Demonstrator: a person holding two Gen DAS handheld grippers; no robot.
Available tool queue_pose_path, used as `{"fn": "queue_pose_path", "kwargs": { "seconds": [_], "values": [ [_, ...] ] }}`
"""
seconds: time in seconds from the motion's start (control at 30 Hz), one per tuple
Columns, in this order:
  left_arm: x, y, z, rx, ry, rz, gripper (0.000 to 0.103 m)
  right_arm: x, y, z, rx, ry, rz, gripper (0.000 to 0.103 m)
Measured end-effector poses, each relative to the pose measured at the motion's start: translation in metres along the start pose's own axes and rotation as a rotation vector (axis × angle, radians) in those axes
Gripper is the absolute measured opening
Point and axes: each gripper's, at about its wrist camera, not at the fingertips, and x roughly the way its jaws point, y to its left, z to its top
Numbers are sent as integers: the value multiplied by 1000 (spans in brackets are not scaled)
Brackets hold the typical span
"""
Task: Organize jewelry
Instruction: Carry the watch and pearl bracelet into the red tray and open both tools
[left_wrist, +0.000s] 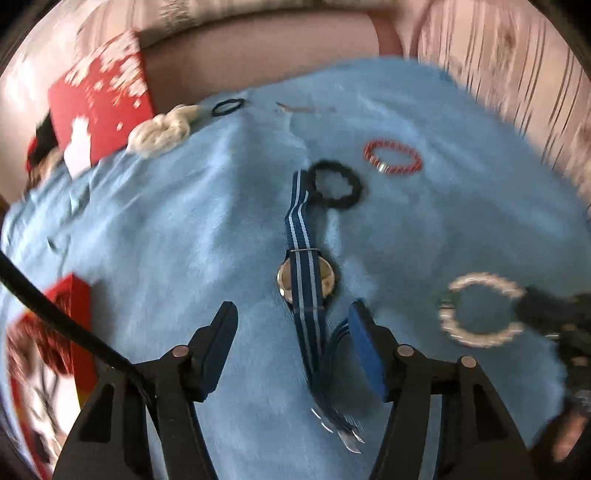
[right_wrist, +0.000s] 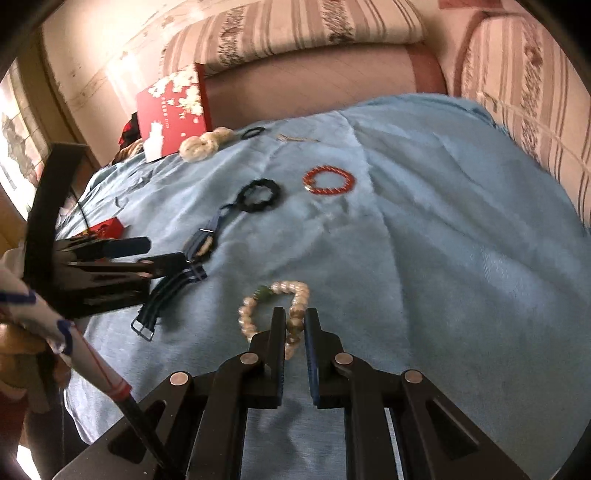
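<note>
A watch with a blue striped strap (left_wrist: 303, 275) lies on the blue blanket (left_wrist: 166, 221). My left gripper (left_wrist: 293, 310) is open, its fingers on either side of the strap just below the watch face. My right gripper (right_wrist: 295, 314) is shut on a cream bead bracelet (right_wrist: 251, 317) at its right side; the bracelet also shows in the left wrist view (left_wrist: 480, 310). A black scrunchie (left_wrist: 334, 184) and a red bead bracelet (left_wrist: 392, 159) lie farther back. The watch (right_wrist: 203, 247) and my left gripper (right_wrist: 155, 254) show in the right wrist view.
A red box lid (left_wrist: 99, 107) leans at the back left beside a cream knitted piece (left_wrist: 162, 131), a thin black hair tie (left_wrist: 228, 106) and a small metal clip (left_wrist: 299, 108). A red box (left_wrist: 55, 332) sits at the left. Striped cushions (right_wrist: 535, 110) border the blanket.
</note>
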Motion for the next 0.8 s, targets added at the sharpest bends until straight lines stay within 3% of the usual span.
{"fn": "queue_pose_path", "kwargs": {
  "seconds": [0.13, 0.2, 0.27, 0.4, 0.57, 0.7, 0.8],
  "values": [
    [28, -3, 10, 2, 43, -2, 62, 9, -11, -7, 24, 16, 16, 11],
    [31, 6, 14, -60, 73, -94, 41, 13, -12, -8, 25, 22, 24, 11],
    [26, 18, 16, -123, 73, -153, 41, 13, -11, -6, 21, 17, 29, 11],
    [-4, 51, 4, -281, 27, -375, 41, 3, -4, -1, -5, -15, 31, 11],
    [-67, 96, -24, -422, -71, -530, 41, -12, 16, 11, -50, -49, 46, 11],
    [-123, 142, -53, -503, -168, -539, 41, -26, 48, 28, -112, -85, 83, 11],
    [-157, 181, -80, -560, -233, -491, 41, -38, 82, 43, -161, -112, 137, 11]
  ]
}}
